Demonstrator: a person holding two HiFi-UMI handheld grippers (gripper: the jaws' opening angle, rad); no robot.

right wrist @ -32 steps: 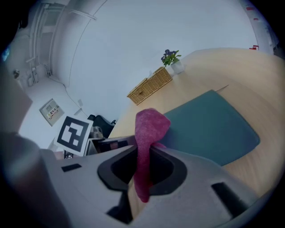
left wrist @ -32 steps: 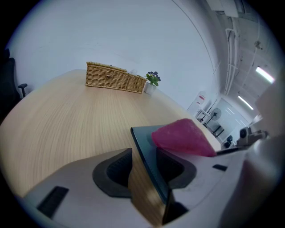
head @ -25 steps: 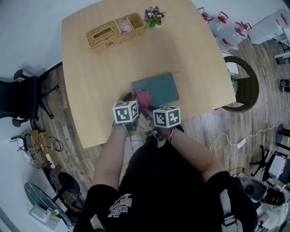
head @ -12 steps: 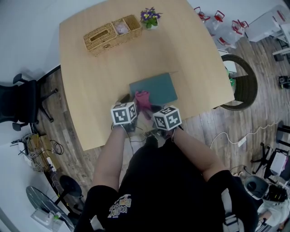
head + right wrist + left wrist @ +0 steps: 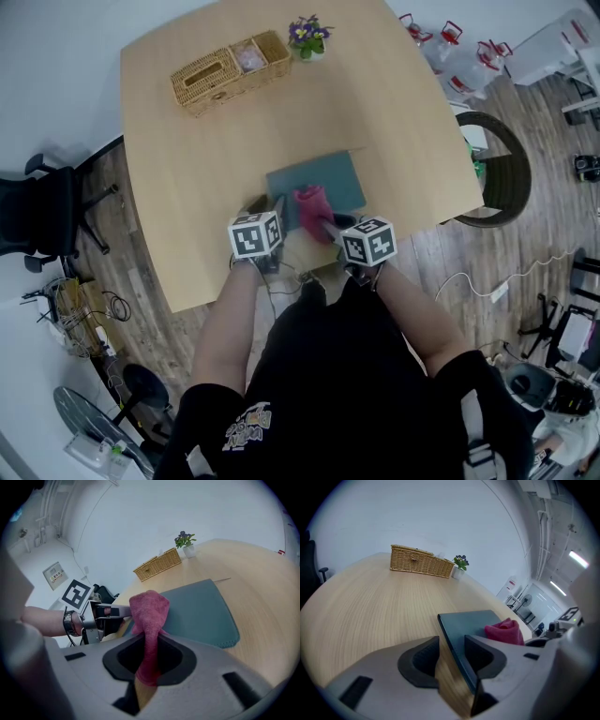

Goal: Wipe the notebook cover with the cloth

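Note:
A teal notebook (image 5: 323, 178) lies flat near the table's front edge and also shows in the left gripper view (image 5: 471, 620). A crumpled pink cloth (image 5: 312, 204) rests on its near part, with my right gripper (image 5: 330, 225) shut on it; the cloth (image 5: 149, 609) rises from between the jaws over the cover (image 5: 201, 611). My left gripper (image 5: 451, 641) stands open astride the notebook's near left edge. One jaw is over the table and the other over the cover, and the pads are not pressing the edge. From there the cloth (image 5: 504, 631) sits at the right.
The wooden table (image 5: 187, 169) carries a wicker basket (image 5: 234, 66) and a small flower pot (image 5: 309, 36) at its far side. A black office chair (image 5: 42, 211) stands to the left, and a round dark stand (image 5: 502, 173) is by the table's right edge.
My right gripper has moved to the right with the pink cloth, along the notebook's near part. The left gripper has stayed at the notebook's left edge.

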